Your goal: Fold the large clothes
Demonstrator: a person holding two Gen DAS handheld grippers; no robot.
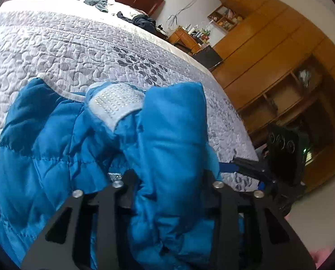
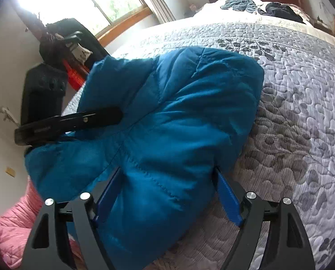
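While both grippers have the blue quilted puffer jacket [image 1: 113, 148] between their fingers, it lies bunched at the near edge of the bed [image 1: 61, 51], on the grey leaf-patterned quilted bedspread [image 2: 298, 103]. In the left wrist view the left gripper [image 1: 167, 180] has its fingers set fairly wide, with a thick roll of padded fabric filling the gap; the right gripper [image 2: 169, 180] likewise straddles a fat fold between its blue-padded fingers, and whether either is truly clamping I cannot tell. From the right wrist view the left gripper shows at nine o'clock, lying on the jacket. A pale studded band [image 1: 115, 103] sits at twelve o'clock from the left fingers. Judging by its look, the jacket is light, puffy and springy, with a slick shell likely to slide, so hold is best taken at stitched seams or hem edges rather than mid-panel.
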